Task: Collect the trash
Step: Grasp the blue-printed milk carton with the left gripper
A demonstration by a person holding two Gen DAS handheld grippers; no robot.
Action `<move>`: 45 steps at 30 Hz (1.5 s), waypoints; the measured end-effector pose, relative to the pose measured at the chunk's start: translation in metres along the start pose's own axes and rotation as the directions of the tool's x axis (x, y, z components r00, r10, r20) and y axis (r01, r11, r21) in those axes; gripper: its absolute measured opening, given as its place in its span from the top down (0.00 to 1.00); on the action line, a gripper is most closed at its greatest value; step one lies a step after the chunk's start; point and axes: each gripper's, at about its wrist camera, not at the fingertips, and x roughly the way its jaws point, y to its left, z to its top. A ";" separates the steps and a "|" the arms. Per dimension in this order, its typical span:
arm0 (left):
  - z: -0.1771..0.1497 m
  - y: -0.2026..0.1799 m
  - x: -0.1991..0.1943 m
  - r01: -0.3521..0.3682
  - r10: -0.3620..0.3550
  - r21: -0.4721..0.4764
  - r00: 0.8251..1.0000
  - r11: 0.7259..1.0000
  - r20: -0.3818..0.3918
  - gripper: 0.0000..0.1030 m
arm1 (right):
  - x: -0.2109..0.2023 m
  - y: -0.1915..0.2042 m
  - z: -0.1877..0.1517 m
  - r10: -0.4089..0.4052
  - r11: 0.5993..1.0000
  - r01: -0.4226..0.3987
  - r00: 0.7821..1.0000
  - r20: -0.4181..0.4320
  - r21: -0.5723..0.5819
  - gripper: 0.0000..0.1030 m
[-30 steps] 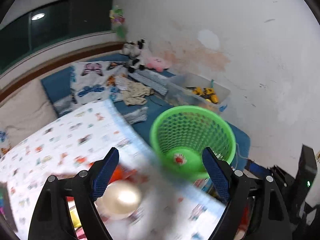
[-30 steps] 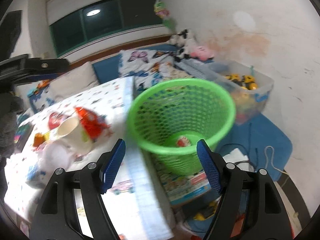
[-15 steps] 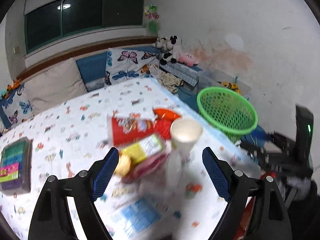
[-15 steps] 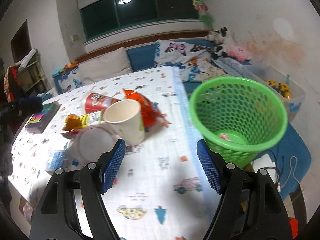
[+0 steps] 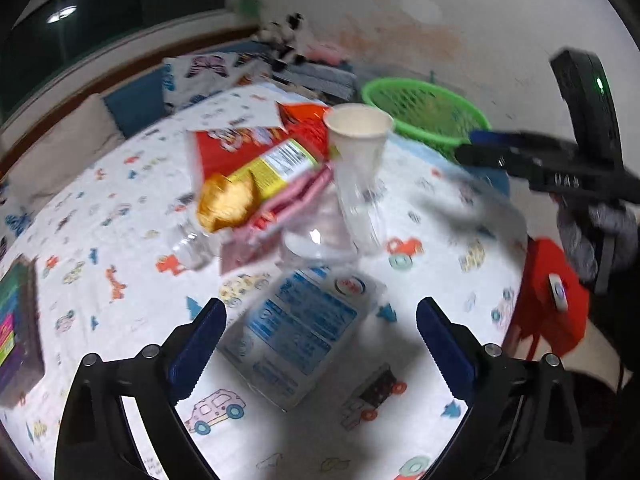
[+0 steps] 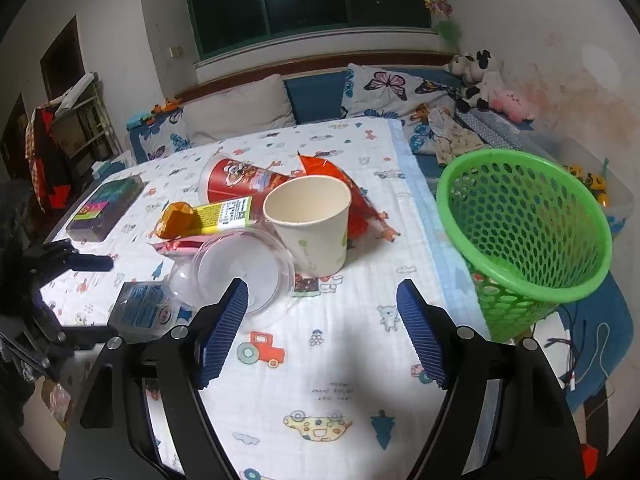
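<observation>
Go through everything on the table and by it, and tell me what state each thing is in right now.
left gripper: open, empty
right gripper: open, empty
paper cup: tilted, empty
clear plastic lid: leaning against the cup
blue and white pack: lying flat
red tube: on its side
yellow snack wrapper: crumpled
green basket: tilted beside the table

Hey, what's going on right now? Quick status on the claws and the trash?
Left gripper open, empty, over blue-labelled carton. Right gripper open, empty, near clear lid and paper cup. Trash pile on table; green basket beside it. Nothing blocking.
</observation>
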 end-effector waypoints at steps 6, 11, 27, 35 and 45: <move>-0.004 0.003 0.021 0.017 -0.013 0.078 0.999 0.997 -0.041 0.10 | 0.007 0.007 -0.002 0.010 1.000 -0.010 1.000 -0.024 0.003 0.25; -0.005 0.003 0.034 0.026 -0.019 0.101 0.998 0.995 -0.067 0.10 | 0.017 0.016 -0.002 0.027 1.000 -0.027 0.999 -0.045 -0.004 0.24; -0.004 -0.004 0.048 0.004 0.002 0.121 0.999 0.993 -0.047 0.13 | 0.034 0.027 -0.006 0.073 0.997 -0.074 0.994 -0.084 -0.004 0.23; -0.008 -0.007 0.040 -0.006 0.009 0.104 1.000 0.995 -0.028 0.30 | 0.033 0.037 0.009 0.100 0.995 -0.101 0.993 -0.054 -0.019 0.23; -0.019 -0.005 0.024 -0.030 0.032 0.063 0.999 0.998 -0.039 0.34 | 0.046 0.041 0.006 0.114 0.993 -0.115 0.990 -0.085 -0.015 0.23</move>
